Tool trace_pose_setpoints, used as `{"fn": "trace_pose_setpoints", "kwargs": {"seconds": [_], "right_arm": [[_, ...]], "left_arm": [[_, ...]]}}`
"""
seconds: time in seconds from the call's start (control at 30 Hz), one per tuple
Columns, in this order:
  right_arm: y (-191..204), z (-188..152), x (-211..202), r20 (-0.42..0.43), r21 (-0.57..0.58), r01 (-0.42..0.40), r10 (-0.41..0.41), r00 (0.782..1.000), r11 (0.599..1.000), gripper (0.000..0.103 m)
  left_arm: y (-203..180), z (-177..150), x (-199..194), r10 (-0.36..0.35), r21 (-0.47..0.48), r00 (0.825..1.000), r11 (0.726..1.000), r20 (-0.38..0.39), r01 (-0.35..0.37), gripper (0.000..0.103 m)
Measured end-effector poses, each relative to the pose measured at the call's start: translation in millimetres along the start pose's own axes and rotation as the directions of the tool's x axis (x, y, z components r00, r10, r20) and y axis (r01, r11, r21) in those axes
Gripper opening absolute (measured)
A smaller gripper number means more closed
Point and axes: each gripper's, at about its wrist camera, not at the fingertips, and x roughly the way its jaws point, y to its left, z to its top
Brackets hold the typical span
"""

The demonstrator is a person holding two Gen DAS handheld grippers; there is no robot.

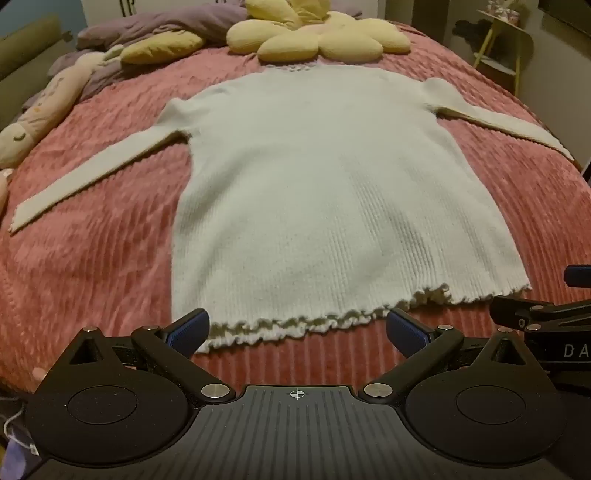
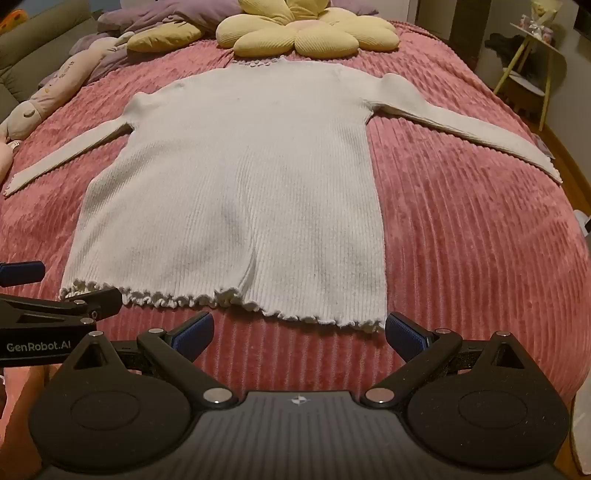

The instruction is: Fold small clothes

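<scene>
Left gripper point(image 1: 297, 328) released, jaws spread wide, blue ribbed pads point(image 1: 188, 328) flanking the frilled hem; nothing between them. Black matte arms, round pivot housings, ridged body.

Far left: long plush doll point(image 1: 40, 110), pale peach, lying along the bed edge. Purple quilt point(image 1: 155, 27) bunched at the head, soft and rumpled.

Bedspread point(image 1: 92, 258): pink, plush, corded in wavy ridges.

Sweater point(image 1: 332, 192): cream rib knit, spread flat in the middle of the bed, neck away from the grippers, both sleeves stretched outward and slanting toward the near corners. Hem is lettuce-edged and ruffled, nearest the grippers; neckline carries the same frill. Slight vertical crease low in the body, plain in the right wrist view.

Cushion point(image 1: 321, 35): yellow, flower-shaped, ribbed puffy petals, just beyond the neckline.

Right gripper point(image 2: 299, 332) also released, jaws wide apart, just short of the hem's right corner, holding nothing.

Far right: yellow side table point(image 2: 535, 62), thin legs, beside the bed.
</scene>
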Motion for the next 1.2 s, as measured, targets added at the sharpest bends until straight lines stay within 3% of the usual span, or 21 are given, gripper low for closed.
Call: {"fn": "trace_pose_setpoints", "kwargs": {"seconds": [0.27,0.3,1.2], "right_arm": [[-1,0,0,-0.007,0.0,-0.001,0.001,1.0,1.0,0.099],[-1,0,0,-0.007,0.0,-0.001,0.001,1.0,1.0,0.099],[-1,2,0,-0.007,0.0,-0.001,0.001,1.0,1.0,0.099]], "left_arm": [[-12,4,2,0.025,0.015,1.0,1.0,0.005,-0.025,0.103],[-5,-1,-2,-0.012,-0.011,1.0,1.0,0.001,0.012,0.103],[-1,0,1,-0.035,-0.023,0.999,0.999,-0.011,0.035,0.103]]}}
